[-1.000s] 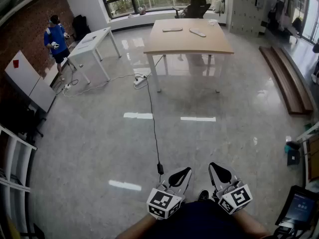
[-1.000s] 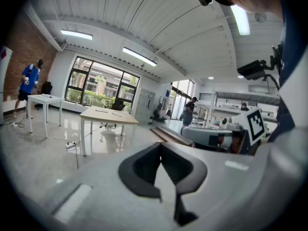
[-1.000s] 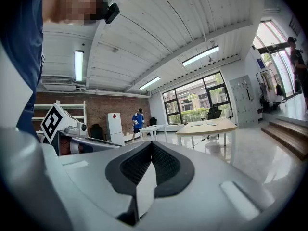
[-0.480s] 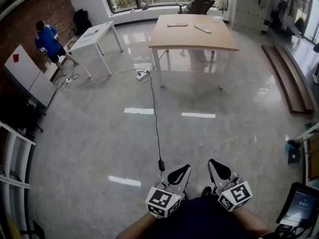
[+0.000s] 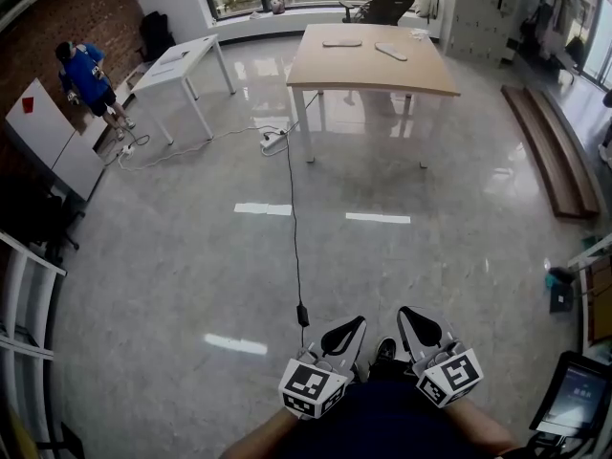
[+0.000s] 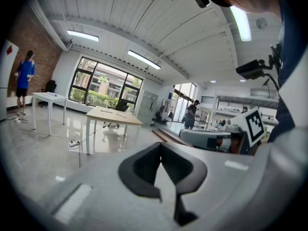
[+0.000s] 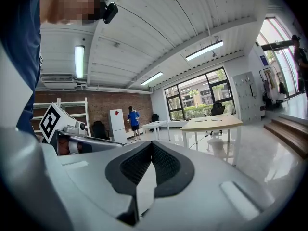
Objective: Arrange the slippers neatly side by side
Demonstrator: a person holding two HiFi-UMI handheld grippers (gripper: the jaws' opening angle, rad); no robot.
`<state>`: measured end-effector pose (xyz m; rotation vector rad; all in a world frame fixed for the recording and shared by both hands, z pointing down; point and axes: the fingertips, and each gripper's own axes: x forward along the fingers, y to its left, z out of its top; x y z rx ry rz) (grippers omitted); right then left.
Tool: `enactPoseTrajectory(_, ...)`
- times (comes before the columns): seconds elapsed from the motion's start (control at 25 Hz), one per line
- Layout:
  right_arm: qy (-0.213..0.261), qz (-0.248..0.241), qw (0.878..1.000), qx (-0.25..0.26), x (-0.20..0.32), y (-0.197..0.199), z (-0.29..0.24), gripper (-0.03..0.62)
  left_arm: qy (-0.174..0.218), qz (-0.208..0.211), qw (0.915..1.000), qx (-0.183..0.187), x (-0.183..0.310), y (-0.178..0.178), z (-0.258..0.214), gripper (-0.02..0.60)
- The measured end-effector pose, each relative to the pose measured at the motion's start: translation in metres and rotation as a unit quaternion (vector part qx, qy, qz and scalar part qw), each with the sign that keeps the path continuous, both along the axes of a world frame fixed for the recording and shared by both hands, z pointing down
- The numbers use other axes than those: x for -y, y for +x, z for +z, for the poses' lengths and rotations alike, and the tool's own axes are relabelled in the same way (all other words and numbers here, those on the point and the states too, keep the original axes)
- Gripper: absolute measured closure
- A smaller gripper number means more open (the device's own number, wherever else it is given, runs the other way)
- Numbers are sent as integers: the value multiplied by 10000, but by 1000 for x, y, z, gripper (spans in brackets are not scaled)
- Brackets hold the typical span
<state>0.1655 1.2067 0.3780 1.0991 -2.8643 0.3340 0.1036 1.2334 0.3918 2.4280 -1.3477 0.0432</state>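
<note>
Two pale slippers lie apart on the far wooden table (image 5: 382, 73): one slipper (image 5: 341, 43) at the left, the other slipper (image 5: 391, 53) angled to its right. Both grippers are held low, close to the person's body, far from that table. The left gripper (image 5: 349, 328) is shut with nothing in it, its dark pads (image 6: 144, 170) closed together. The right gripper (image 5: 416, 319) is shut and empty too, pads (image 7: 166, 167) touching. In the gripper views the table (image 6: 113, 114) (image 7: 211, 124) shows small and distant.
A black cable (image 5: 291, 208) runs along the glossy floor from a power strip (image 5: 273, 142) by the table toward me. A white table (image 5: 177, 70) and a person in blue (image 5: 84, 75) stand at far left. Wooden steps (image 5: 555, 151) run along the right; white shelving (image 5: 24, 314) stands at near left.
The view has advanced slightly toward the wooden table. The person in blue has shifted left. Both grippers keep their place and stay shut.
</note>
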Motion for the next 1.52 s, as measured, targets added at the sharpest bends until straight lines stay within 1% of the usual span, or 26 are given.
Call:
enactPoseTrajectory(0.32,-103,67,9999,83,13,5,10,583,-111,58,9999,64,13,5,8,578)
enactPoseTrajectory(0.56,-143,33,9998,148,42,5,15,583,-185,38,9997,130,42,6,12,578)
enactPoseTrajectory(0.8,-172,-18,9997,192,92,15,17,583,-231,-6,9996,165,91,16,15,578)
enactPoseTrajectory(1.08,-261,-112,9993,256,165,29,18,583,-250,-71,9994,210,164,33,10,578)
enactPoseTrajectory(1.28,-199,-116,9992,341,214,49,8,583,-194,-102,9993,291,208,52,-1,578)
enactPoseTrajectory(1.44,-216,-123,9987,443,245,69,10,583,-175,-115,9991,357,236,71,0,578)
enactPoseTrajectory(1.52,-221,-96,9985,498,259,77,9,583,-168,-205,9989,386,249,73,-2,578)
